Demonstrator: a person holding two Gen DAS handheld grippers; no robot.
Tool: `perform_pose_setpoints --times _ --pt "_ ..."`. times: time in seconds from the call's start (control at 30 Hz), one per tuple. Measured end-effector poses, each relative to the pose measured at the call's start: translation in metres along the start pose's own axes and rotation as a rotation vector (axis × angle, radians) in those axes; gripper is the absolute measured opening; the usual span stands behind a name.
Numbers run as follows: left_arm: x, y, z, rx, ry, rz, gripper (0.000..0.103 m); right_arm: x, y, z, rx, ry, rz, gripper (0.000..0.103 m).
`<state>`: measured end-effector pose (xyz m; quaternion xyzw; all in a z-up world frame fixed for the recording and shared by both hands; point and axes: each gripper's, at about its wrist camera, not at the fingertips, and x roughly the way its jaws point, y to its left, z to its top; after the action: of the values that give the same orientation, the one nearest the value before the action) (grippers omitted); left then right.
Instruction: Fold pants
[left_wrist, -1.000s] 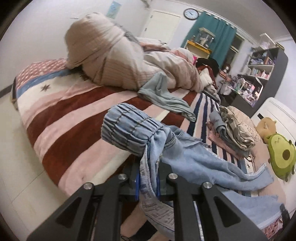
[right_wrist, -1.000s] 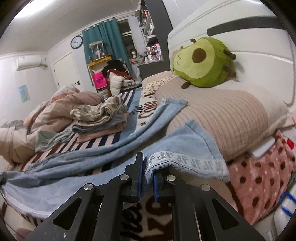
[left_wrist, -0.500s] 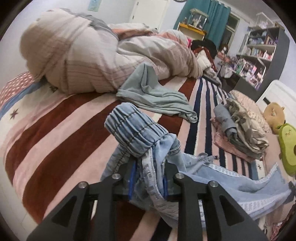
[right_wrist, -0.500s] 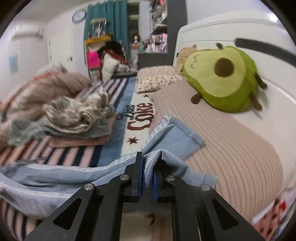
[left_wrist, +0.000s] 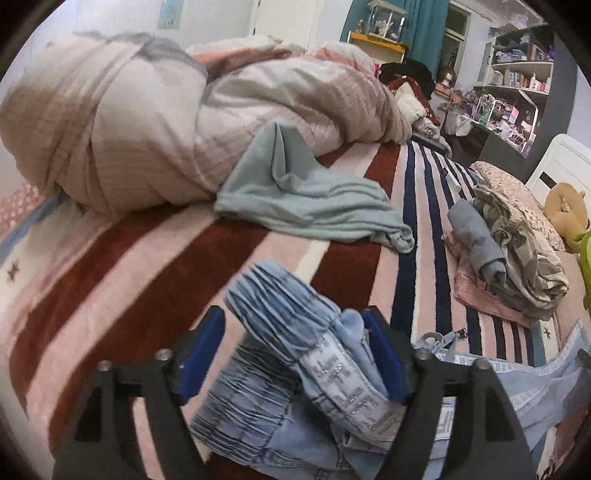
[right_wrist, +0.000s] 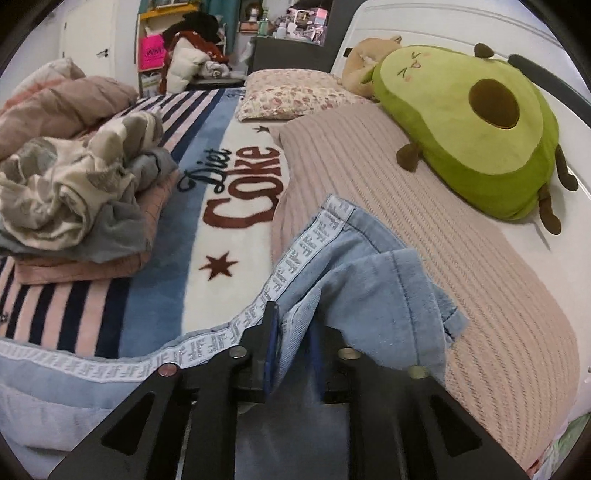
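Note:
Light blue denim pants with a white lettered side stripe lie across the striped bed. Their gathered elastic waistband (left_wrist: 284, 314) sits between the wide-open fingers of my left gripper (left_wrist: 295, 354), resting on the blanket. In the right wrist view the leg hems (right_wrist: 369, 280) lie on the ribbed pink pillow (right_wrist: 461, 266). My right gripper (right_wrist: 293, 347) has its fingers slightly apart with the hem cloth loose between them.
A rumpled duvet (left_wrist: 166, 110) and a pale green garment (left_wrist: 306, 195) lie at the far side. A pile of clothes (left_wrist: 513, 251), (right_wrist: 77, 195) sits mid-bed. An avocado plush (right_wrist: 469, 122) leans on the white headboard. Shelves (left_wrist: 517, 85) stand beyond.
Both grippers lowered the pants onto the bed. The left jaws opened wide and released the waistband. The right jaws have parted, loosening the hem.

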<state>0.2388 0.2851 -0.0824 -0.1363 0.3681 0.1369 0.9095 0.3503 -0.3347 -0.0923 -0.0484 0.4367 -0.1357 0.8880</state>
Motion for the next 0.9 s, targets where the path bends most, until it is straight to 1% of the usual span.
perform_pose_setpoints --times 0.03,0.1,0.17,0.2,0.23,0.3,0.37,0.4,0.47,0.57,0.6,0.67,0.77,0.83,0.87,0.9 --pt "-0.005 0.002 0.001 -0.001 -0.013 0.002 0.081 -0.001 -0.002 -0.003 -0.001 0.0 -0.004 0.029" --pt "-0.02 0.006 0.003 -0.019 -0.045 -0.003 0.082 -0.011 -0.004 -0.009 0.008 -0.011 0.014 0.04" --pt "-0.038 0.008 0.003 -0.024 -0.077 -0.028 0.083 -0.031 -0.003 -0.02 0.015 -0.034 0.039 0.042" --pt "-0.044 0.008 0.002 -0.019 -0.089 -0.044 0.085 -0.041 0.001 -0.024 0.01 -0.047 0.055 0.042" --pt "-0.052 0.006 0.0 -0.007 -0.099 -0.064 0.086 -0.052 0.007 -0.028 -0.004 -0.059 0.084 0.042" --pt "-0.058 0.004 -0.006 0.012 -0.099 -0.111 0.087 -0.074 0.027 -0.035 -0.053 -0.076 0.183 0.042" --pt "-0.059 0.001 -0.012 0.017 -0.084 -0.15 0.087 -0.099 0.063 -0.042 -0.15 -0.099 0.328 0.044" --pt "-0.056 0.001 -0.016 0.022 -0.07 -0.171 0.087 -0.109 0.08 -0.045 -0.197 -0.108 0.381 0.048" --pt "-0.05 0.0 -0.021 0.033 -0.052 -0.171 0.087 -0.128 0.127 -0.054 -0.335 -0.129 0.507 0.052" --pt "-0.037 0.005 -0.027 0.041 -0.026 -0.146 0.087 -0.146 0.192 -0.068 -0.488 -0.146 0.634 0.052" --pt "-0.032 0.01 -0.029 0.031 -0.01 -0.148 0.086 -0.148 0.213 -0.073 -0.526 -0.143 0.667 0.052" --pt "-0.024 0.018 -0.034 0.017 0.015 -0.147 0.087 -0.145 0.252 -0.079 -0.591 -0.132 0.698 0.052" --pt "-0.011 0.032 -0.041 0.021 0.052 -0.098 0.086 -0.132 0.296 -0.089 -0.665 -0.1 0.728 0.051" --pt "-0.003 0.041 -0.043 0.02 0.066 -0.062 0.086 -0.119 0.317 -0.093 -0.696 -0.071 0.746 0.049" --pt "-0.001 0.045 -0.045 0.017 0.067 -0.049 0.086 -0.111 0.323 -0.092 -0.695 -0.069 0.736 0.037" --pt "0.003 0.051 -0.046 0.009 0.068 -0.034 0.086 -0.106 0.327 -0.091 -0.683 -0.07 0.711 0.008"
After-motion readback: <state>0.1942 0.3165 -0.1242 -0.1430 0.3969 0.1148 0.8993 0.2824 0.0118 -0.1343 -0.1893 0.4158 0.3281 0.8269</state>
